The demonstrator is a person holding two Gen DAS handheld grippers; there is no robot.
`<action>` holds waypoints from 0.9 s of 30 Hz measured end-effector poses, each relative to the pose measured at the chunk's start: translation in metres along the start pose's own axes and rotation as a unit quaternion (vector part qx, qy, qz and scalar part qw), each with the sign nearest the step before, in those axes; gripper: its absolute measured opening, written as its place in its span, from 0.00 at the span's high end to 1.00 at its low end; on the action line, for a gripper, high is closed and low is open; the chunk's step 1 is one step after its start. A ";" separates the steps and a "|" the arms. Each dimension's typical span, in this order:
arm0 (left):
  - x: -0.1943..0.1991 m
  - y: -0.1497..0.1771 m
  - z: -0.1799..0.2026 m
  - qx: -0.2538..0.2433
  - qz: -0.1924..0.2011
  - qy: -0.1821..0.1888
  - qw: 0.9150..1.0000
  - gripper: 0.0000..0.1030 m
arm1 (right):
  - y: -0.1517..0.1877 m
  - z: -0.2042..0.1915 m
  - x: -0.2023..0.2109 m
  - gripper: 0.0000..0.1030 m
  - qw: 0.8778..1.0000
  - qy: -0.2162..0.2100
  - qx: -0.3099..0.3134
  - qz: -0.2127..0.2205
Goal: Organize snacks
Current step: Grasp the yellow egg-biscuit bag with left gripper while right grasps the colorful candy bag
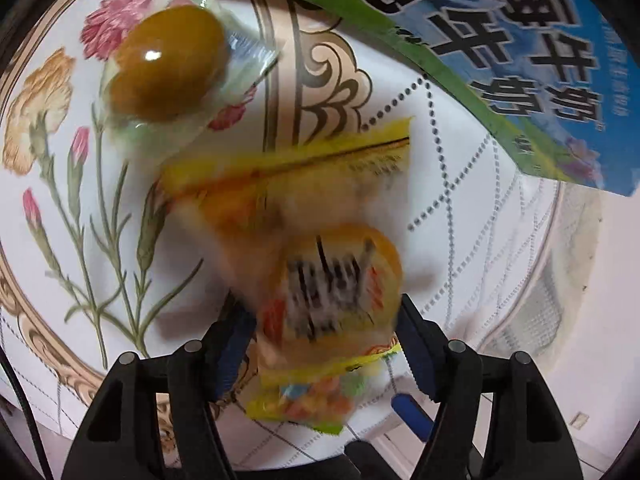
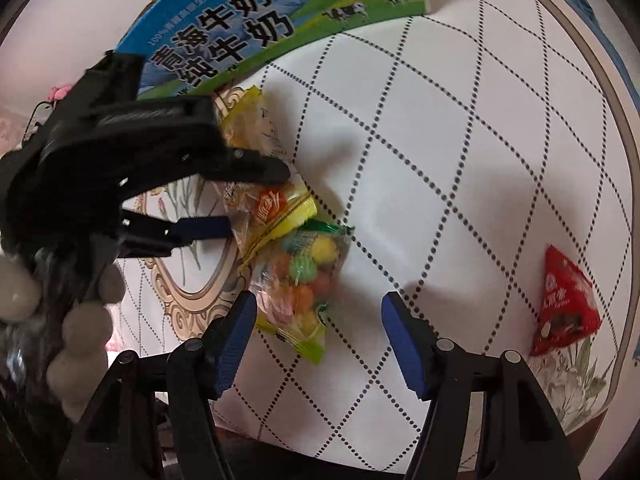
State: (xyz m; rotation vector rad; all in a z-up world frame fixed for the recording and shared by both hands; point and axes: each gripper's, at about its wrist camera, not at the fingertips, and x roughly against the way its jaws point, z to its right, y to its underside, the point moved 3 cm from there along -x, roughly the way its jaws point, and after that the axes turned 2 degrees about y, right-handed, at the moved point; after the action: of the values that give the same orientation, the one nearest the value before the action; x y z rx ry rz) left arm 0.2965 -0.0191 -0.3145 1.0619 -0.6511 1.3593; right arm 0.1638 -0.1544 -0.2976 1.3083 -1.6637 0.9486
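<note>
— While the left gripper [image 1: 326, 320] points down at the table [image 2: 440, 160], what sits between its blue pads?
— A yellow snack packet [image 1: 332, 280], blurred, with a barcode facing up. The pads stand at either side of it, but whether they press on it I cannot tell

— And the right gripper [image 2: 318, 334]?
— Its jaws stand apart with nothing gripped — bare cloth lies between the pads. A clear bag of coloured candy [image 2: 308, 280] lies just beside its left pad, touching the yellow packet's lower end

— Where are the other snacks?
— A brown egg in a clear wrapper [image 1: 168, 64] lies on the flower print of the tablecloth, apart from the yellow packet. A red triangular packet [image 2: 566, 300] lies well apart near the table's right edge

— Anything else on the table?
— A blue and green milk carton [image 2: 248, 24] lies at the far side, near the yellow packet's top end. Gloved fingers [image 2: 84, 328] hold the left gripper's handle at the right view's left edge
</note>
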 end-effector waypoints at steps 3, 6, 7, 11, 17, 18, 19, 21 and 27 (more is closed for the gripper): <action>0.001 -0.003 0.002 -0.027 0.013 -0.023 0.999 0.37 | 0.001 -0.002 -0.001 0.34 1.000 0.006 -0.005 0.005; 0.016 0.004 -0.011 -0.062 0.027 -0.058 0.996 0.37 | -0.001 -0.011 -0.003 0.34 1.000 0.011 -0.004 0.010; 0.021 0.009 -0.019 -0.073 0.029 -0.068 0.995 0.37 | -0.001 -0.012 -0.004 0.34 1.000 0.014 -0.003 0.011; 0.034 0.027 -0.051 -0.089 0.030 -0.106 0.990 0.37 | -0.003 -0.024 -0.016 0.34 1.000 0.015 -0.002 0.004; 0.044 0.035 -0.089 -0.066 0.022 -0.096 0.993 0.37 | -0.012 -0.049 -0.061 0.34 0.997 0.057 0.041 -0.022; 0.046 0.035 -0.094 -0.061 0.024 -0.090 0.994 0.37 | -0.012 -0.054 -0.067 0.40 0.994 0.085 0.073 -0.022; 0.052 0.037 -0.101 -0.058 0.026 -0.087 0.994 0.37 | -0.012 -0.057 -0.070 0.44 0.991 0.099 0.092 -0.019; 0.046 0.037 -0.094 -0.055 0.030 -0.086 0.994 0.37 | -0.008 -0.057 -0.066 0.48 0.987 0.110 0.120 -0.017; 0.021 0.019 -0.091 -0.011 0.035 -0.068 0.997 0.19 | 0.003 -0.044 -0.057 0.45 0.977 0.151 0.151 -0.025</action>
State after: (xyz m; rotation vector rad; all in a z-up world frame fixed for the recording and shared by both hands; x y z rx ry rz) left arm 0.2635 0.0693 -0.3298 1.1293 -0.8087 1.3459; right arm 0.1751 -0.0924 -0.3326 1.3154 -1.2840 1.3367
